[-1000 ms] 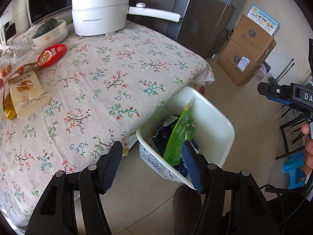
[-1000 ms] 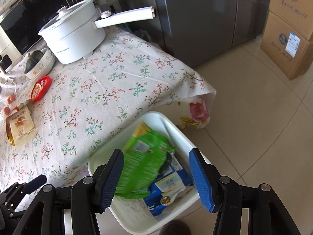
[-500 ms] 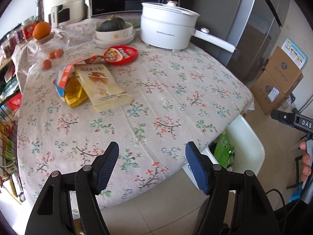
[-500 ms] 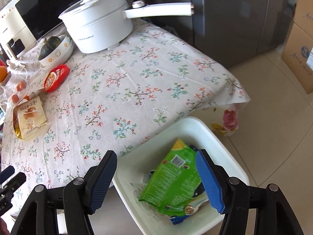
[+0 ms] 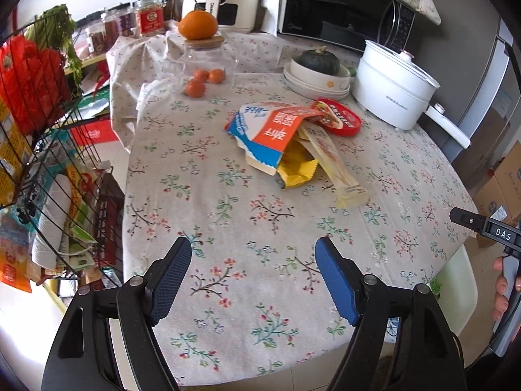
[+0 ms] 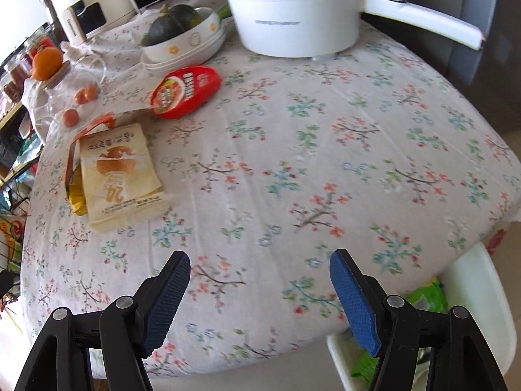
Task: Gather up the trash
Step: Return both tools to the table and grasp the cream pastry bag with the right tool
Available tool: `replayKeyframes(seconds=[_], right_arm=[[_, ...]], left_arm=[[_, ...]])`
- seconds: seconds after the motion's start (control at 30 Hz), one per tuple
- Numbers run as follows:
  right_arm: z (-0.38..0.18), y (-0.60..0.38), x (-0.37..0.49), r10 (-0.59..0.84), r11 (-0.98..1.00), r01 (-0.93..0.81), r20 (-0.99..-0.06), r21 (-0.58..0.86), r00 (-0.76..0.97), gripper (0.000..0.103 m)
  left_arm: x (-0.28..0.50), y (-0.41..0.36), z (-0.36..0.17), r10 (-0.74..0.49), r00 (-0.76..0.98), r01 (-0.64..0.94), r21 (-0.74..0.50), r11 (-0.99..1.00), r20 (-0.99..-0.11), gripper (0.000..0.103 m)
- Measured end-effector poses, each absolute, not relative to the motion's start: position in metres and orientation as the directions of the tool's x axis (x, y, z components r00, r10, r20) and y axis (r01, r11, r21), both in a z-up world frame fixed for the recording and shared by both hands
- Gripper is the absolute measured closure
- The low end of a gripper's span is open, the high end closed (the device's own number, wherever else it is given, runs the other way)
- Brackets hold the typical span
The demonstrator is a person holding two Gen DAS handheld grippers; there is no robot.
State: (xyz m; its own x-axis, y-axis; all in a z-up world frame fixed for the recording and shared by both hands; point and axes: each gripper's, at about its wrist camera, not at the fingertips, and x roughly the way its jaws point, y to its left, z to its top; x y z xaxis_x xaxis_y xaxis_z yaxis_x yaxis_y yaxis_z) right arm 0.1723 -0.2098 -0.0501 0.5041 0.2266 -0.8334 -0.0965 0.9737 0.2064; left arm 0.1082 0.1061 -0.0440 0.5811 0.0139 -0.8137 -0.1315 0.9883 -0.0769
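Empty wrappers lie in a heap on the floral tablecloth (image 5: 228, 228): an orange and blue carton (image 5: 270, 133), a yellow bag (image 5: 296, 169), a beige packet (image 5: 332, 159) (image 6: 120, 172) and a red oval lid (image 5: 338, 117) (image 6: 185, 91). My left gripper (image 5: 252, 277) hangs over the near table edge, its jaws opening, nothing between them. My right gripper (image 6: 259, 296) also hovers over the near edge, jaws opening and empty. The white trash bin (image 6: 475, 293) (image 5: 456, 280) stands on the floor at the table's right, with a green bag (image 6: 426, 296) inside.
A white electric pot (image 5: 390, 91) with a long handle, a bowl holding a dark squash (image 5: 319, 65), a glass jar with an orange on it (image 5: 202, 55) and small oranges stand at the back. A wire rack (image 5: 49, 163) of goods stands left. A microwave (image 5: 342, 9) sits behind.
Both grippers swung away from the bin to over the table, and their jaws spread wider. The green bag that sat between the right jaws now lies in the bin.
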Motion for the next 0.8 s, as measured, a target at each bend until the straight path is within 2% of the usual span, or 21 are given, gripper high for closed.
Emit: replayKeyframes(seconds=[0.37, 0.8], right_arm=[[-0.059, -0.099, 0.194, 0.287, 0.948, -0.268, -0.829, 0.172, 0.480, 0.025], [-0.066, -0.068, 0.209, 0.295, 0.938, -0.311, -0.827, 0.155, 0.479, 0.025]], left_arm=[[0.122, 0.165, -0.047, 0.090, 0.550, -0.228, -0.046, 0.973, -0.831, 0.017], [0.149, 0.173, -0.054, 0.067, 0.514, -0.233, -0.064, 0.970, -0.855, 0.016]])
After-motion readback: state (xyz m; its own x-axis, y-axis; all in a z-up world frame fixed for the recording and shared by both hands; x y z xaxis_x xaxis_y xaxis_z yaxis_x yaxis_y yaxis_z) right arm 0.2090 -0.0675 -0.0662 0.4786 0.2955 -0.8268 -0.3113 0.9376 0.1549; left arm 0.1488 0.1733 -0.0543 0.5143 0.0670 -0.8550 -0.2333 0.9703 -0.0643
